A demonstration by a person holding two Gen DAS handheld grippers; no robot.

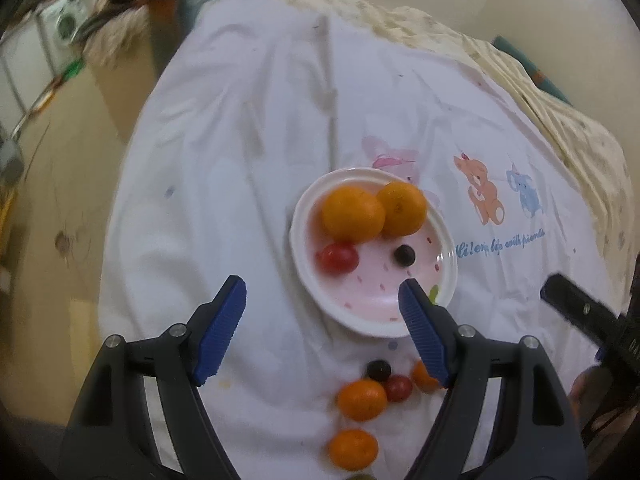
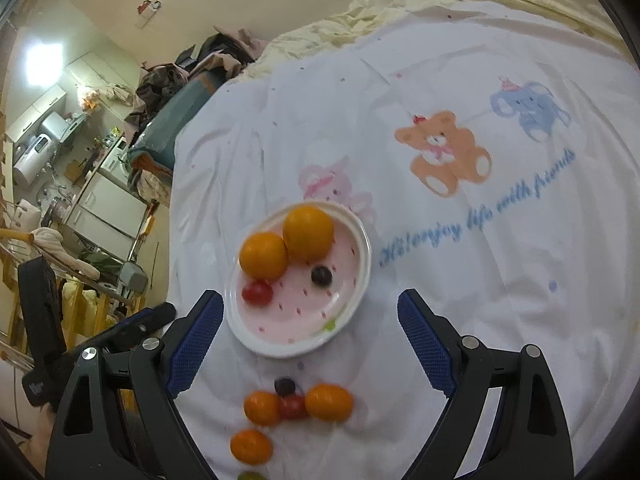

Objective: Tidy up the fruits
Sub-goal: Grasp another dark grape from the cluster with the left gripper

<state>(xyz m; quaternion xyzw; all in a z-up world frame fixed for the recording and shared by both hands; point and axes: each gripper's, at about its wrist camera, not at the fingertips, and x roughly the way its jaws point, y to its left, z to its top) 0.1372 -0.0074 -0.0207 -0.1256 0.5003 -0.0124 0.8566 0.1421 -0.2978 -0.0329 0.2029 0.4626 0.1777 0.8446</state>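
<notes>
A white plate with a pink centre (image 1: 444, 276) (image 2: 356, 280) sits on a white cartoon-print sheet. It holds two oranges (image 1: 352, 218) (image 2: 308, 233), a red cherry tomato (image 1: 338, 258) (image 2: 257, 293) and a dark grape (image 1: 404, 255) (image 2: 321, 275). Loose on the sheet nearer to me lie small oranges (image 1: 362, 399) (image 2: 329, 402), a red tomato (image 1: 399, 388) (image 2: 293, 407) and a dark grape (image 1: 379, 370) (image 2: 285, 386). My left gripper (image 1: 322, 316) is open and empty above the plate's near edge. My right gripper (image 2: 310, 328) is open and empty, just short of the plate.
The white sheet (image 1: 240, 160) (image 2: 480, 280) covers a bed with a yellow quilt (image 1: 560, 120) (image 2: 400, 4) behind. The sheet's left edge drops to the floor (image 1: 60, 200). The other gripper (image 1: 580, 312) (image 2: 136, 326) shows at the side of each view. Cluttered furniture (image 2: 100, 200) stands at left.
</notes>
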